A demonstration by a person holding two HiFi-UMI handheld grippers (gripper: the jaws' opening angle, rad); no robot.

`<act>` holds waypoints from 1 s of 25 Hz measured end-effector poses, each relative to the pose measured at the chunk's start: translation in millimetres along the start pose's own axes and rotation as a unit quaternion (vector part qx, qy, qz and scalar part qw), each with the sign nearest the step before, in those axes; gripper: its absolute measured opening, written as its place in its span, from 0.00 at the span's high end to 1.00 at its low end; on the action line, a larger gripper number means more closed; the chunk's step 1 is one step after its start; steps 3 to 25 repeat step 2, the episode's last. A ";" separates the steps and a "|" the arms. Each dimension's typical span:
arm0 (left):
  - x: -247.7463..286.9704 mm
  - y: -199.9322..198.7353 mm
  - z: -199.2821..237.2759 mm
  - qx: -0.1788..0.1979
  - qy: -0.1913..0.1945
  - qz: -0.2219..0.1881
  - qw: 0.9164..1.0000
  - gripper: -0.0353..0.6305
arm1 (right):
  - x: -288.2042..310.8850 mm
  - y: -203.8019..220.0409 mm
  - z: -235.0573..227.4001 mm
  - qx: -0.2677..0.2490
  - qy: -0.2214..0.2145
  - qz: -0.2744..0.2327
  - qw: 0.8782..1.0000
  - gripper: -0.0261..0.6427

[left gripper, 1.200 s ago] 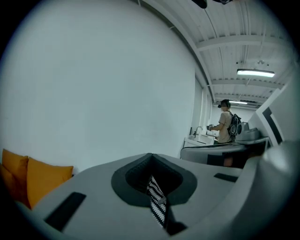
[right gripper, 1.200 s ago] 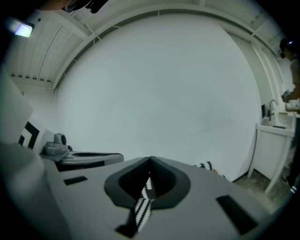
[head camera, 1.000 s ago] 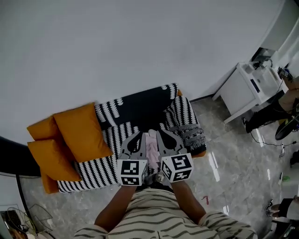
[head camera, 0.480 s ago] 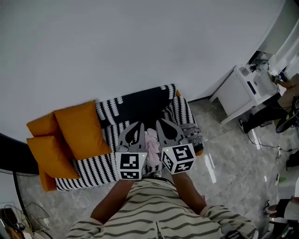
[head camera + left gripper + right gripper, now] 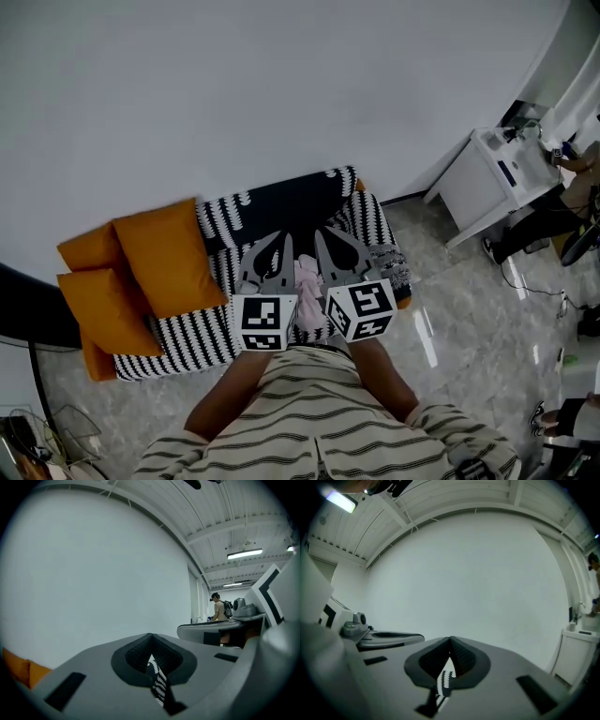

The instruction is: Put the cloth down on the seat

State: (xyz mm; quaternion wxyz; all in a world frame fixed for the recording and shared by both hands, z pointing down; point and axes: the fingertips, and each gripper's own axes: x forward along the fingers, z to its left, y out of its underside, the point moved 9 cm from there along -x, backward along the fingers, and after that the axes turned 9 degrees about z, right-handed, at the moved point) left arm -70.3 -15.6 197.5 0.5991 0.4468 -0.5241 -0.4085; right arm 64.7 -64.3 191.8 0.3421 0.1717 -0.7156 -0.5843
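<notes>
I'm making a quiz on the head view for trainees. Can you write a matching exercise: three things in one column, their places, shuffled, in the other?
Things:
1. orange cushions
2. pink cloth
3. white cabinet

Places:
A. right of the sofa, by the wall
B. between the left gripper and the right gripper
C. at the sofa's left end in the picture

Pairs: 1-C; 2-B; 3-A

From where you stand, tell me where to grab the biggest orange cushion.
Pinch the orange cushion at its near right corner, coming in from the striped seat side. That corner juts free over the seat. The other cushions crowd its left edge, and its plump middle probably looks too thick to pinch.
</notes>
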 end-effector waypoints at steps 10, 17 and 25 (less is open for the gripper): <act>0.8 0.4 -0.4 -0.002 0.000 -0.004 1.000 0.94 | -0.1 0.2 -0.3 -0.002 -0.001 -0.003 1.000 0.94; 0.8 0.4 -0.4 -0.002 0.000 -0.004 1.000 0.94 | -0.1 0.2 -0.3 -0.002 -0.001 -0.003 1.000 0.94; 0.8 0.4 -0.4 -0.002 0.000 -0.004 1.000 0.94 | -0.1 0.2 -0.3 -0.002 -0.001 -0.003 1.000 0.94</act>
